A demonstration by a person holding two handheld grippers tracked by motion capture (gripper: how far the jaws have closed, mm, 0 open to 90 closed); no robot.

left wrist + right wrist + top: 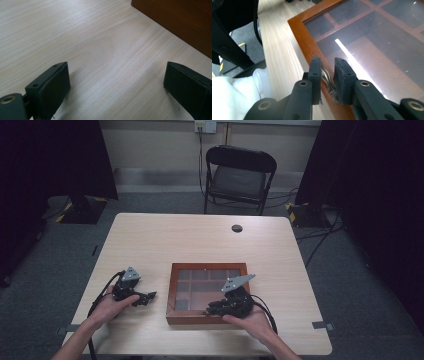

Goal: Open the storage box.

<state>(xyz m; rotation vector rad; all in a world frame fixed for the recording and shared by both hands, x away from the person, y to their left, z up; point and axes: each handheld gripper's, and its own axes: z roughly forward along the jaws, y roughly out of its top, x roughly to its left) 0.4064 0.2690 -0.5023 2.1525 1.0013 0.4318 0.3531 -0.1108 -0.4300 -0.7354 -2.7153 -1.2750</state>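
The table [165, 237] was pale wood with fine straight grain. The box [171, 292] had a reddish-brown frame and a dark glass lid. Both claws [141, 299] [214, 309] were black.

Quick count here: one wooden table [165, 240], one glass-lidded wooden box [207, 292] on it with one small metal handle [327, 77] at its front edge, two handheld grippers (left [145, 298], right [214, 308]), and one folding chair [239, 177] behind.

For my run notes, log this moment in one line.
right gripper: nearly shut around metal latch of wooden box | left gripper: open, over table
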